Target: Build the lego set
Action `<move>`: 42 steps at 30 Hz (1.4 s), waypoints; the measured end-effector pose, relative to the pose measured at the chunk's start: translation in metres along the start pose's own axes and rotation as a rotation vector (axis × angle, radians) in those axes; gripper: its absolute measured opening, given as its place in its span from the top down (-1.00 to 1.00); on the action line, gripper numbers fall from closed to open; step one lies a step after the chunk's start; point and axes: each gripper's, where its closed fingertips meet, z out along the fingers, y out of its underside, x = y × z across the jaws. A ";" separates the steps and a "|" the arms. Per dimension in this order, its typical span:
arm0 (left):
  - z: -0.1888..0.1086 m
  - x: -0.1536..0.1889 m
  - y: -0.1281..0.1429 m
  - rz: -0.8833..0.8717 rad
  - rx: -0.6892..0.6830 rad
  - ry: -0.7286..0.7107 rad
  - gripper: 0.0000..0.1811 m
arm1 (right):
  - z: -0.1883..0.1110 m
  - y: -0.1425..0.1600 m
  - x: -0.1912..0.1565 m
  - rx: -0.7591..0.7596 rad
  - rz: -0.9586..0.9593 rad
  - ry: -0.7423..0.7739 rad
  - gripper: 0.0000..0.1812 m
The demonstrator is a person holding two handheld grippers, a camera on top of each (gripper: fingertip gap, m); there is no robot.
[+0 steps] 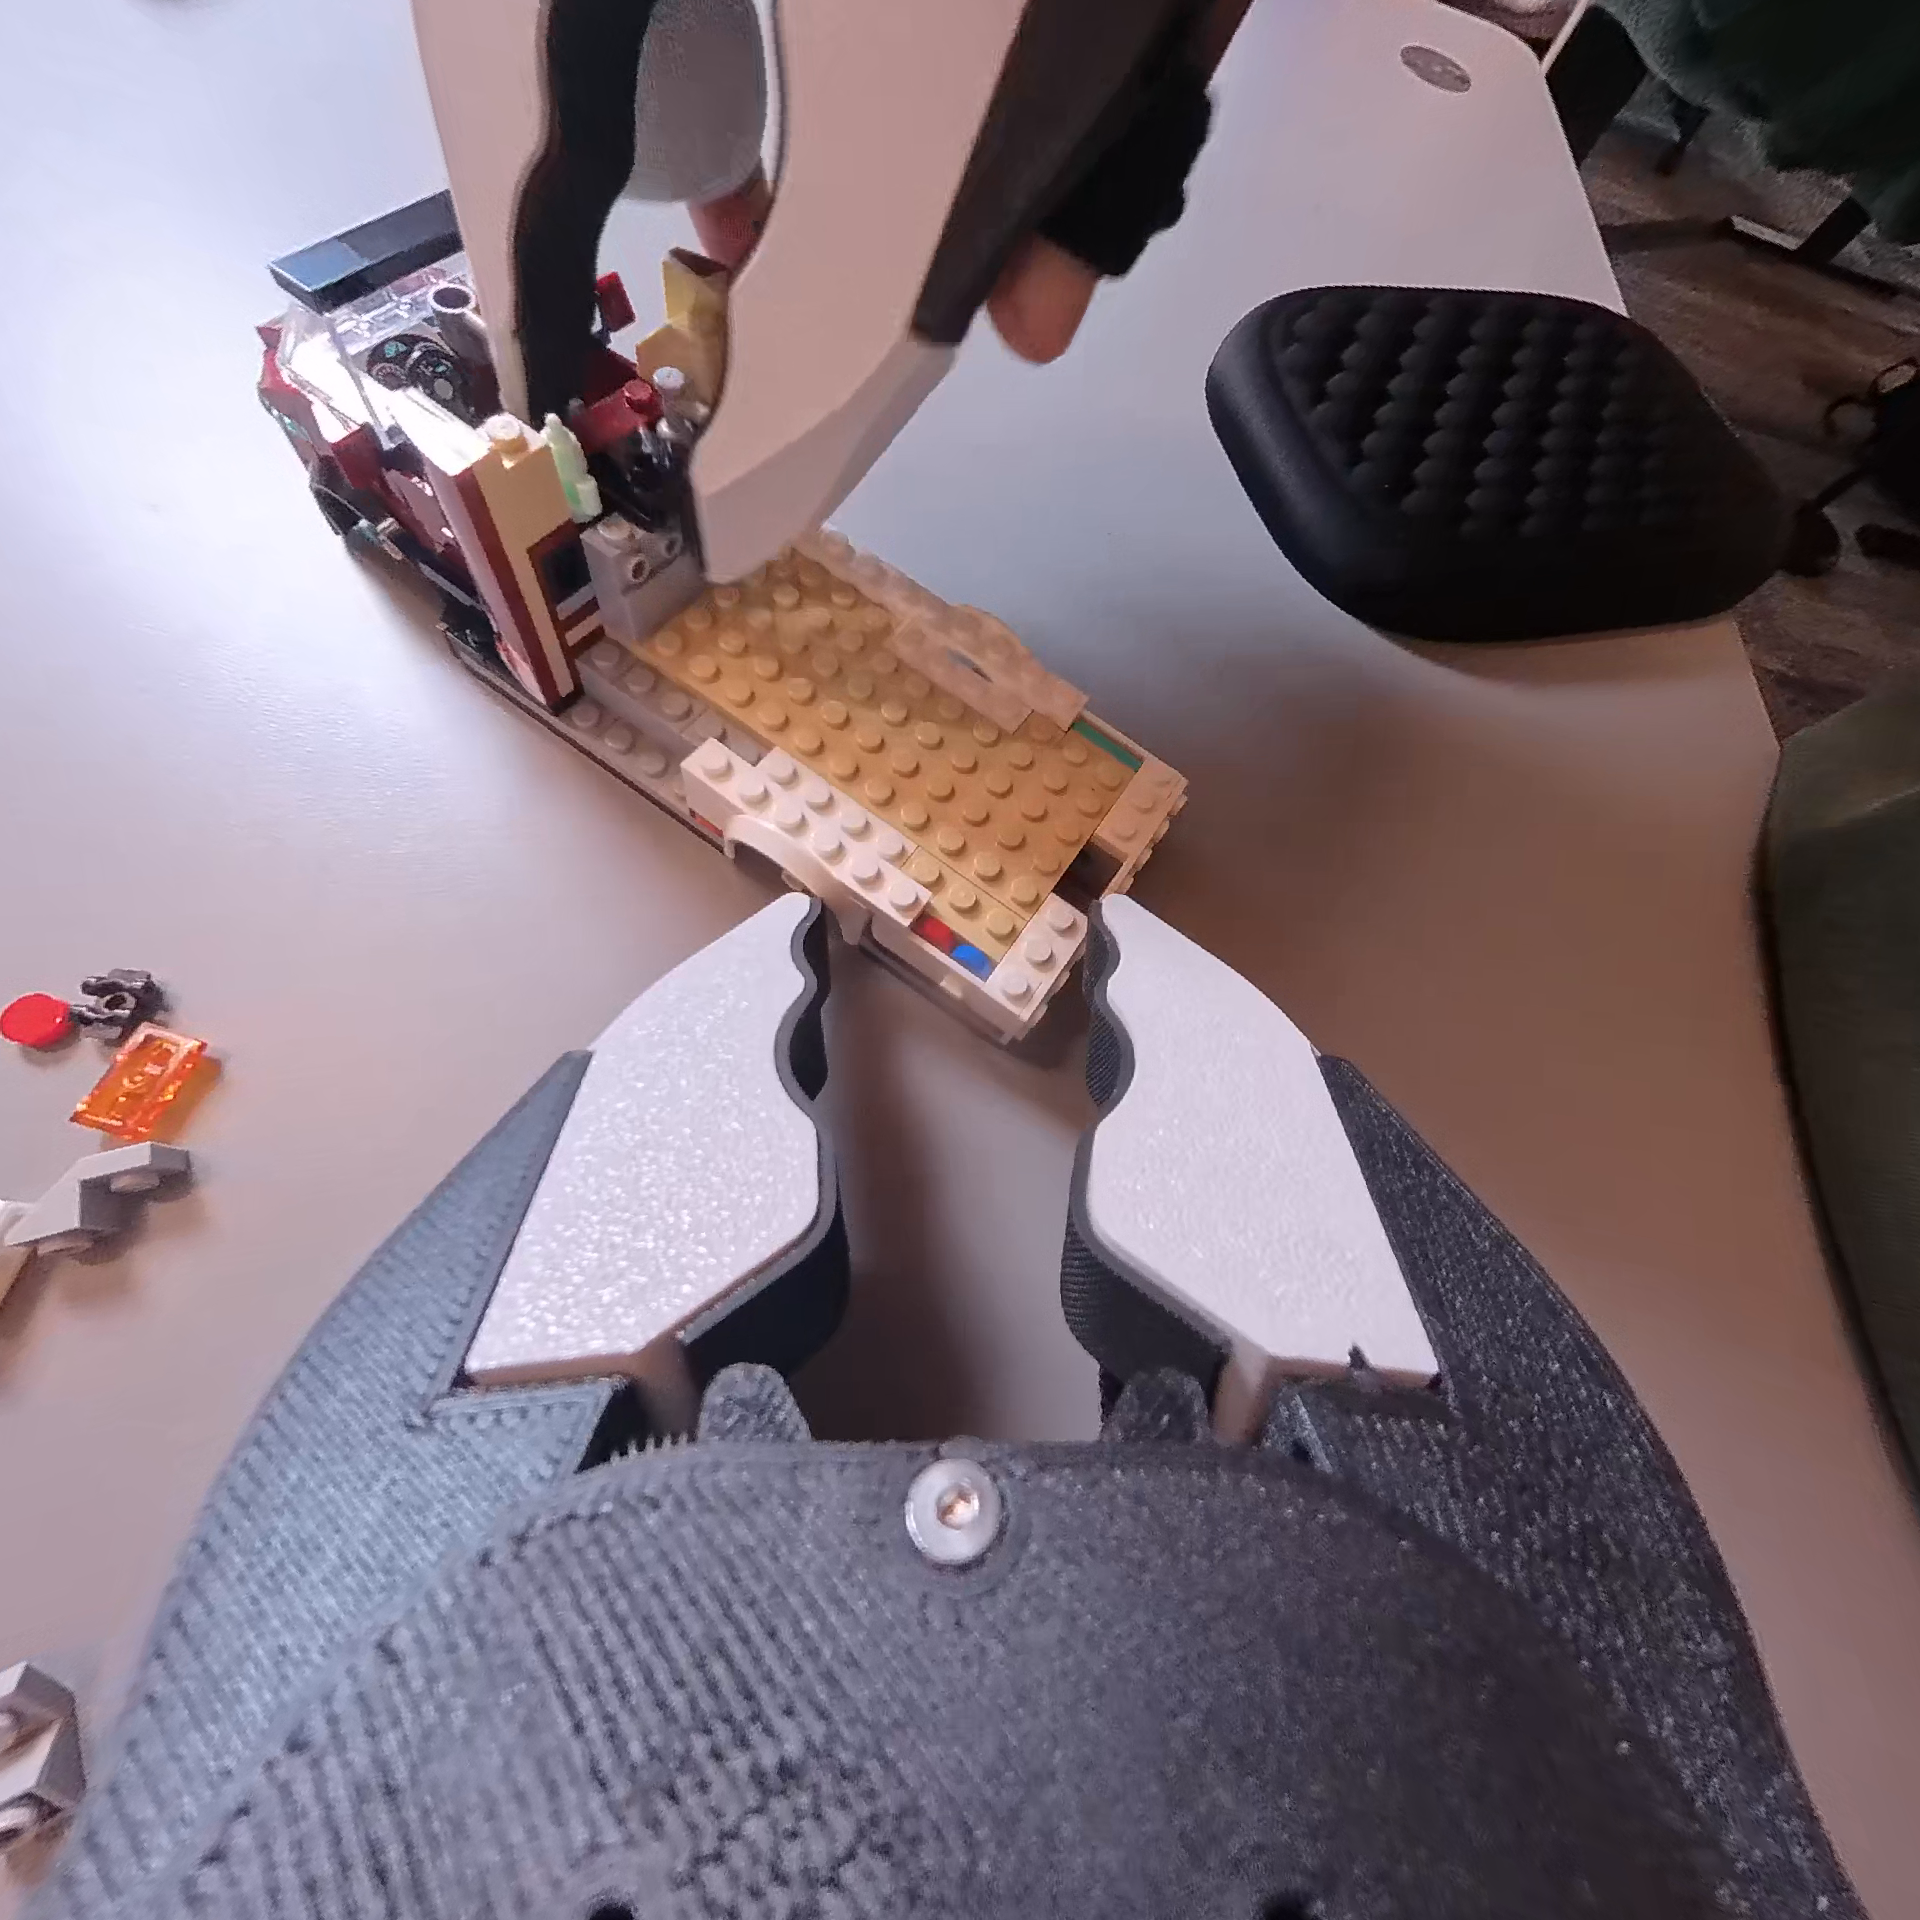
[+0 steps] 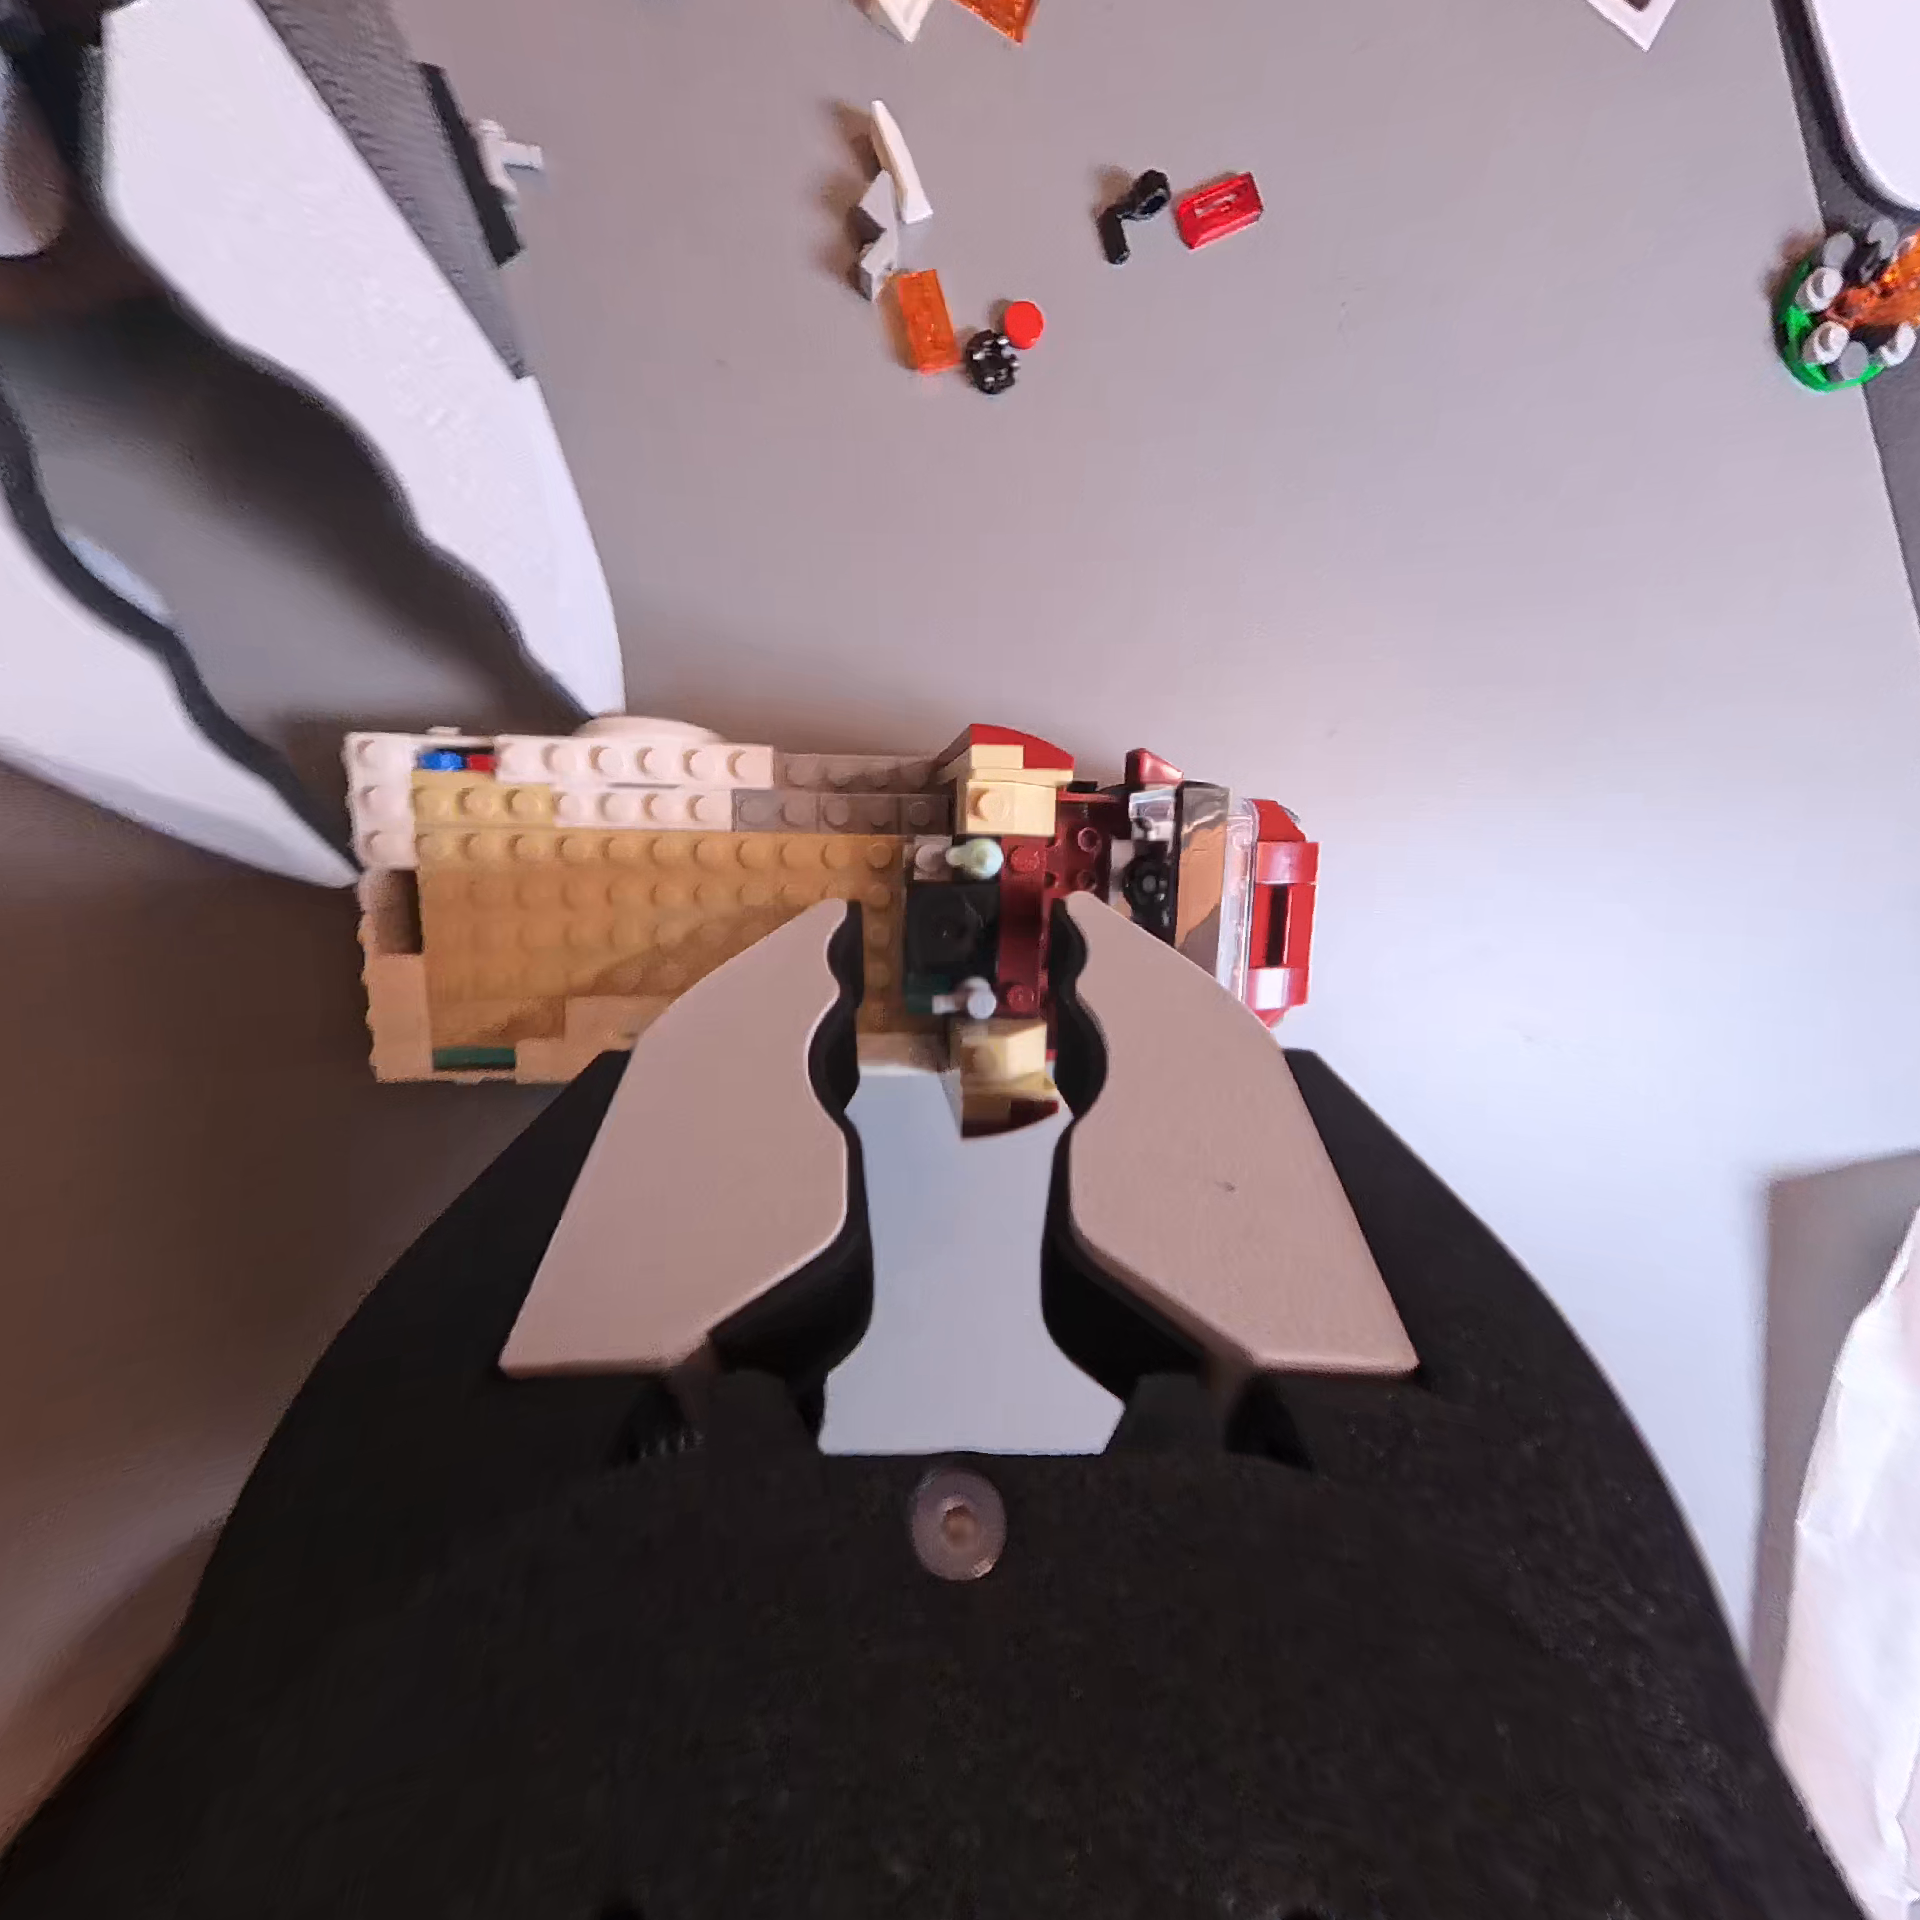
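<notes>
Both grippers at the lego truck (image 1: 831,727), nothing held.

The left gripper (image 1: 951,930) stands wide apart, its tips flanking the truck's white rear end on the table (image 1: 312,727). The right gripper (image 2: 954,914), also parted, hangs over the dark red cab just behind the windshield. Loose pieces (image 2: 997,322) lie beyond the truck from the right gripper, well apart.

Green round piece (image 2: 1844,312), perhaps edge-cropped
</notes>
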 end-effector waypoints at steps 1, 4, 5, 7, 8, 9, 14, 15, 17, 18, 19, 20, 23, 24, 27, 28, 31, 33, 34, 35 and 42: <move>0.000 0.000 0.000 0.000 0.000 -0.001 0.48 | -0.006 0.000 -0.002 0.008 -0.016 -0.018 0.62; 0.000 0.000 0.000 -0.003 0.000 0.000 0.48 | -0.025 -0.001 -0.006 0.020 -0.046 -0.065 0.77; 0.000 0.000 0.000 -0.004 0.000 0.000 0.48 | -0.029 0.001 -0.003 0.007 -0.047 -0.058 0.83; 0.000 0.000 0.000 -0.003 0.000 -0.001 0.48 | -0.030 0.003 0.001 -0.007 -0.046 -0.055 0.92; 0.000 0.000 0.000 -0.003 0.000 -0.002 0.48 | -0.029 0.004 0.002 -0.017 -0.038 -0.061 0.94; 0.000 0.000 0.000 -0.002 0.000 -0.003 0.48 | -0.026 0.005 0.003 -0.028 -0.030 -0.068 0.95; 0.000 0.000 0.000 -0.001 0.001 -0.004 0.48 | -0.019 0.007 0.005 -0.057 0.001 -0.099 0.95; 0.000 0.000 0.000 -0.001 0.001 -0.004 0.48 | -0.018 0.008 0.004 -0.063 0.003 -0.107 0.96; 0.000 0.000 0.000 -0.003 0.001 -0.003 0.48 | -0.018 0.008 0.004 -0.078 0.001 -0.117 0.97; 0.000 0.000 0.000 -0.002 0.001 -0.003 0.48 | -0.018 0.008 0.003 -0.087 0.002 -0.120 0.97; 0.000 0.000 0.000 -0.003 0.000 -0.003 0.48 | -0.018 0.008 0.003 -0.098 0.003 -0.124 0.97; 0.000 0.000 0.000 -0.003 0.000 -0.003 0.48 | -0.018 0.008 0.003 -0.107 0.005 -0.130 0.97; 0.001 0.000 0.000 -0.003 0.000 -0.004 0.48 | -0.017 0.009 0.003 -0.131 0.020 -0.151 0.97; 0.001 0.000 0.000 -0.003 0.000 -0.004 0.48 | -0.017 0.009 0.003 -0.138 0.023 -0.156 0.97; 0.001 0.000 0.000 -0.004 0.000 -0.004 0.48 | -0.017 0.010 0.003 -0.149 0.028 -0.165 0.97; 0.001 0.000 0.000 -0.004 0.000 -0.003 0.48 | -0.017 0.010 0.003 -0.150 0.032 -0.167 0.97; 0.001 0.001 0.000 -0.004 0.000 -0.004 0.48 | -0.017 0.010 0.002 -0.152 0.037 -0.173 0.97; 0.001 0.001 0.000 -0.004 -0.001 -0.004 0.48 | -0.017 0.010 0.002 -0.154 0.040 -0.178 0.97; 0.001 0.001 0.000 -0.004 -0.001 -0.004 0.48 | -0.017 0.010 0.002 -0.156 0.043 -0.181 0.97; 0.001 0.001 0.000 -0.003 -0.001 -0.004 0.48 | -0.017 0.010 0.002 -0.157 0.047 -0.184 0.97; 0.000 0.001 0.000 0.000 -0.001 -0.005 0.48 | -0.017 0.009 0.003 -0.121 0.041 -0.134 0.97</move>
